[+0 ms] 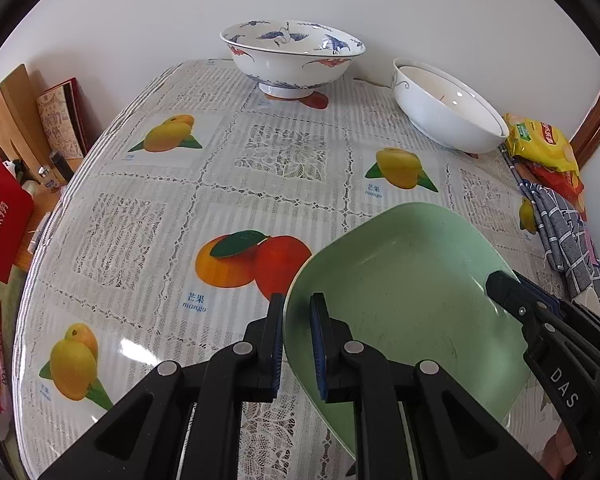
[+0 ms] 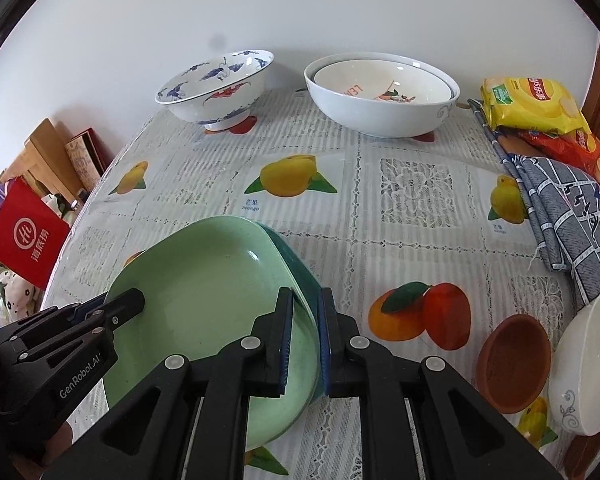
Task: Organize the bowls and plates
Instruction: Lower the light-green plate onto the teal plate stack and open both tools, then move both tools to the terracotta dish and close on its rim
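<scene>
- Plates are the thing in hand: a light green plate (image 2: 204, 280) lies on top of a dark teal plate (image 2: 296, 268), and both are near the front edge of the table (image 1: 284, 160), a little to its left side.
- On the left rim, the left gripper (image 1: 296, 344) has its jaws clamped on the green plate's edge.
- On the right rim, the right gripper (image 2: 305, 344) has its jaws clamped over the edges of both plates together, so I judge the two plates are already stacked.
- At the far edge, the blue-patterned bowl (image 1: 292, 56) stands alone; to its right, a small white bowl (image 2: 380, 80) already sits inside a large white bowl (image 2: 380, 100).
- Near the front right corner, a brown bowl (image 2: 514, 364) and a white bowl with grey scroll (image 2: 584, 364) are still separate, beside a checked cloth (image 2: 572, 216).
- I think the task is partly done: the stack must be set down, and the loose bowls are left to nest.
</scene>
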The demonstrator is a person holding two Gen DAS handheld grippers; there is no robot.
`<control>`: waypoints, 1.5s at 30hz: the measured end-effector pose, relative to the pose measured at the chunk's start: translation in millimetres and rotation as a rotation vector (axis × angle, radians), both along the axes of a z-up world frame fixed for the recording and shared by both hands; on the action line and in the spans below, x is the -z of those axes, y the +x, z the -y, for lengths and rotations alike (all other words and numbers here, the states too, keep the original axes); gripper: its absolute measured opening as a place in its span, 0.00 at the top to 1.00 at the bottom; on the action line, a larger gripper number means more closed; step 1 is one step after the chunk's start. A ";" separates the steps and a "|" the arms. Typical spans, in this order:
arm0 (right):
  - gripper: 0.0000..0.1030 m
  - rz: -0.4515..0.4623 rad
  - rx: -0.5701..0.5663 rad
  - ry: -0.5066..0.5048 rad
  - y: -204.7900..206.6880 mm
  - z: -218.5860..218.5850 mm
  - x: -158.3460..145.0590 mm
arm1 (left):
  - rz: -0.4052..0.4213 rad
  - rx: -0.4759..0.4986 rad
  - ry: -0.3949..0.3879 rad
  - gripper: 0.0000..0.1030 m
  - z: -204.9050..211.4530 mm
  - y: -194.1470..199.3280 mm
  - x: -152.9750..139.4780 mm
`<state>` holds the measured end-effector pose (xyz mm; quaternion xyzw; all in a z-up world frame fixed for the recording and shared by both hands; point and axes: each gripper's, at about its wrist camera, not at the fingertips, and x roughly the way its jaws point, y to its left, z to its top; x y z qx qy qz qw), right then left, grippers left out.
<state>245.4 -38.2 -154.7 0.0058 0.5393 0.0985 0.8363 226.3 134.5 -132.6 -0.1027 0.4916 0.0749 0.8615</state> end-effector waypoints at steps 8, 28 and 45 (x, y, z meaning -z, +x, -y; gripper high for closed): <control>0.87 0.002 -0.002 -0.049 6.1 1.2 8.9 | 0.000 0.014 0.001 0.88 3.0 1.4 2.6; 0.58 0.036 0.059 -0.005 -29.6 41.0 -26.3 | 0.049 0.043 0.036 0.75 18.1 -26.6 -32.4; 0.53 0.142 0.369 -0.069 -118.2 200.6 -73.0 | 0.126 0.232 0.045 0.74 151.9 -49.1 -66.4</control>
